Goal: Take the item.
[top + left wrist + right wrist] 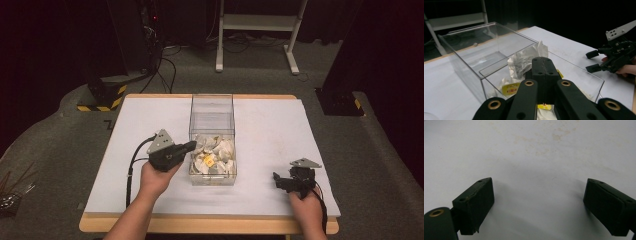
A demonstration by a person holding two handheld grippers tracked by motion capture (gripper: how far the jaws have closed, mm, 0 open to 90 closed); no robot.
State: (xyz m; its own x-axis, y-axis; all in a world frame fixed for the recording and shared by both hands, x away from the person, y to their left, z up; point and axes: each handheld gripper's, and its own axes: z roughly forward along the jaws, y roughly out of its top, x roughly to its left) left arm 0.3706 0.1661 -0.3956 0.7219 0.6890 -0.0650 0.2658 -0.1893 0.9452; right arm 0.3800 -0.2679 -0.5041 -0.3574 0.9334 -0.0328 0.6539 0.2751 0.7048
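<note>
Already your left gripper (192, 145), fingers pressed together, sits at the clear box (212, 107) of wrappers (215, 155); right gripper (276, 178) waits lower right, fingers spread.

The left hand (152, 181) grips the black two-jaw left gripper (190, 146), its jaws pressed flat together with nothing between the fingertips (forearm angled inward). The right hand (306, 205) holds the black right gripper (537, 205), jaws spread wide, empty between them.

Crumpled white wrappers (216, 152) w/ yellow labels — heaped in near end of clear box (211, 107), mid-table.
</note>
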